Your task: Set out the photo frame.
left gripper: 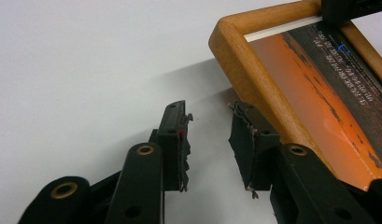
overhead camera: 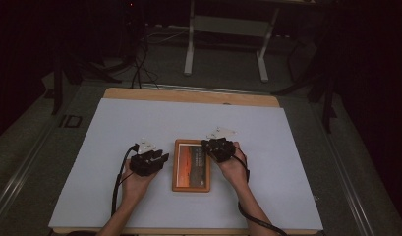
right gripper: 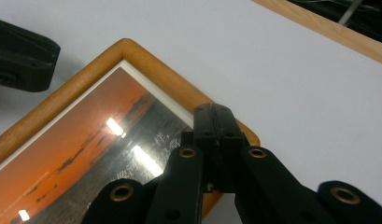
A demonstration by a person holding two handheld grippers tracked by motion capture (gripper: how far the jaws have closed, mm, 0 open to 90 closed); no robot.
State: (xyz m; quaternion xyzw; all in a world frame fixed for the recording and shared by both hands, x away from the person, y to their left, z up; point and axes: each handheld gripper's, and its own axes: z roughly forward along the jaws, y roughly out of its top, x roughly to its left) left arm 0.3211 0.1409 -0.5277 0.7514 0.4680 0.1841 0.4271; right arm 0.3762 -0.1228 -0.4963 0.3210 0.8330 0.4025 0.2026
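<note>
A flat rectangular picture frame of orange-brown wood with rounded corners, holding a glossy orange sunset print [overhead camera: 191, 165], lay near the middle of the pale blue-white sheet [overhead camera: 139, 123] that covered the wooden table [overhead camera: 188, 96]. Its long sides ran away from the person; it was flat, not tilted.

The right gripper [overhead camera: 211, 145] sat over the frame's far right corner. In the right gripper view [right gripper: 218, 122] its black jaws were pressed together with no gap, tips over the corner of the frame [right gripper: 146, 70]; I couldn't tell if they pinched the wood or just rested on it.

The left gripper [overhead camera: 160, 158] lay on the sheet just beside the frame's left edge. In the left gripper view [left gripper: 209, 140] its jaws stood partly spread with bare sheet between them, pinching nothing. One jaw sat close against the frame's outer rail [left gripper: 254, 79]; contact couldn't be told. The pads [left gripper: 181, 154] looked frayed.

Open room: wide bare sheet left of the left hand [overhead camera: 134, 184], right of the right hand [overhead camera: 234, 167], and a broad strip beyond the frame towards the table's far wooden edge. The near strip of sheet was narrower and crossed by both forearms. Cables trailed back from both grippers along the arms. The dark floor beyond held a white stand [overhead camera: 227, 29].
</note>
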